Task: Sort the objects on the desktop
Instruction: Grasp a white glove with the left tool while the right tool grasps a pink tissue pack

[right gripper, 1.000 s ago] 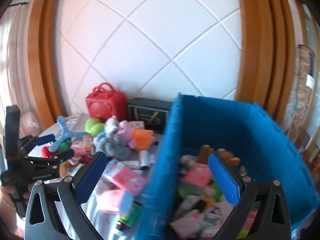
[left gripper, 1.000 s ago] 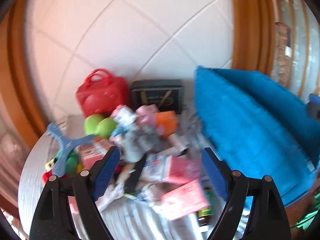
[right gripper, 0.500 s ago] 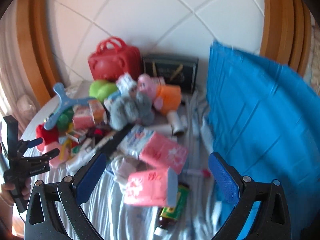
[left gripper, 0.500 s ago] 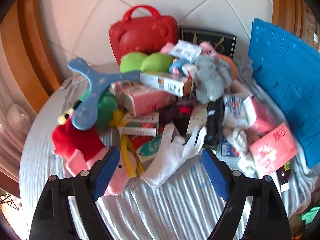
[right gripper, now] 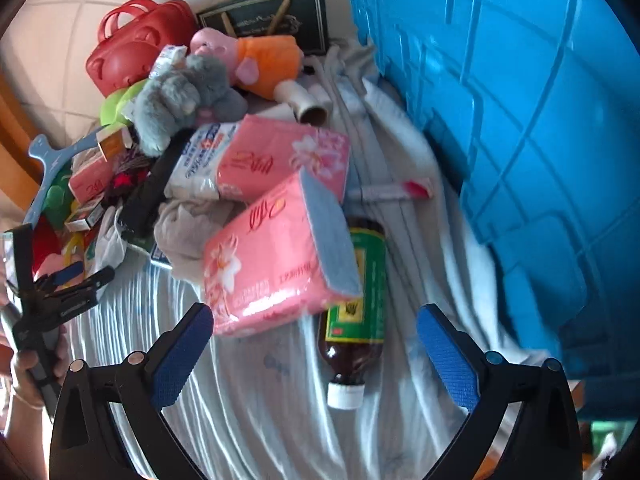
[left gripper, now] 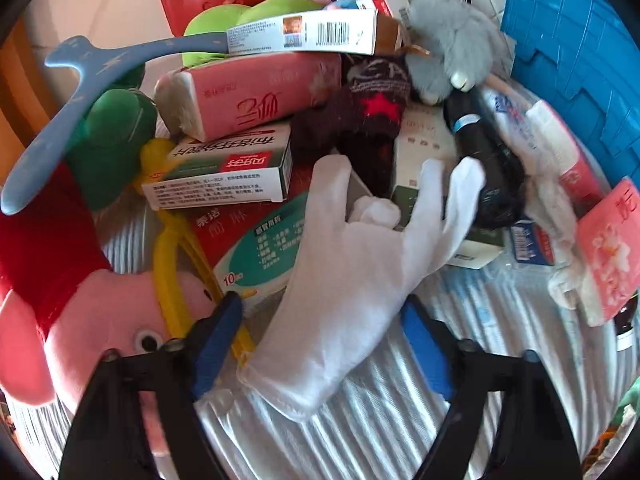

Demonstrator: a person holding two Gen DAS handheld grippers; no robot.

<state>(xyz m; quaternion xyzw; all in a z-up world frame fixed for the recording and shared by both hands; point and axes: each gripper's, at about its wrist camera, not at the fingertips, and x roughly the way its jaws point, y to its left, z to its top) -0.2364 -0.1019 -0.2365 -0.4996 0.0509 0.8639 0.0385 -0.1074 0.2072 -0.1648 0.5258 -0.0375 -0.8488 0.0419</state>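
Closing lately, left gripper [left gripper: 322, 328] jaws straddle white glove [left gripper: 344, 280], not pinched yet; right gripper [right gripper: 314, 344] held wide, empty, w/ brown bottle [right gripper: 354, 308] between.

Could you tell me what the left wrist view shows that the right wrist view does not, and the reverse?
Only the left wrist view shows the left tool, jaws just closing around the white glove, pads not yet pressing, beside a pink plush toy. Only the right wrist view shows the open right tool above a brown bottle lying under a pink tissue pack. Both show the blue bin, grey plush and red case.
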